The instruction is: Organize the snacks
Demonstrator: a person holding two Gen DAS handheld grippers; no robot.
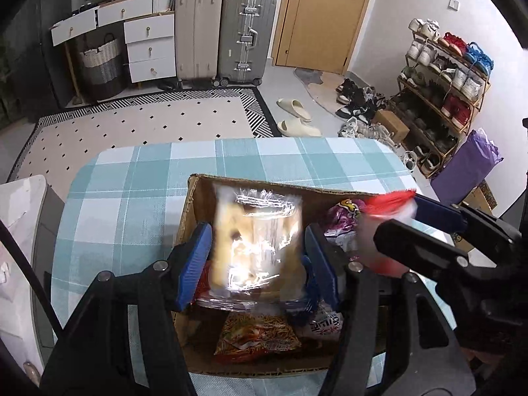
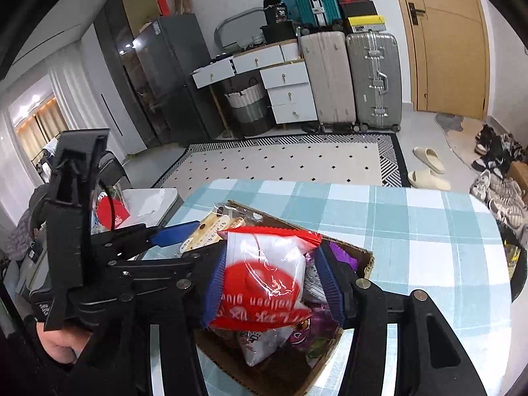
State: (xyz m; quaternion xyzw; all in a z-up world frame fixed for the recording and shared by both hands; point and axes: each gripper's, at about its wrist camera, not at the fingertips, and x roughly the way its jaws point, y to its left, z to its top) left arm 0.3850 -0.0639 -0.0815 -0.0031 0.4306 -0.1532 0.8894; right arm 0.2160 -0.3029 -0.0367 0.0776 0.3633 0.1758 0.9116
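Left gripper (image 1: pixel 257 264), blue ribbed pads, clamps a clear crinkly plastic pastry packet (image 1: pixel 257 244); right gripper (image 2: pixel 272 280) clamps a glossy red-and-white snack bag (image 2: pixel 267 274) above the brown cardboard box (image 1: pixel 194 204), centre frame.

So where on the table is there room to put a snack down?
The checked tablecloth is bare left of the cardboard box, and again beyond it toward the far table edge. Inside the box it is crowded: packets cover its floor, and both grippers hang over it with a packet between their fingers.
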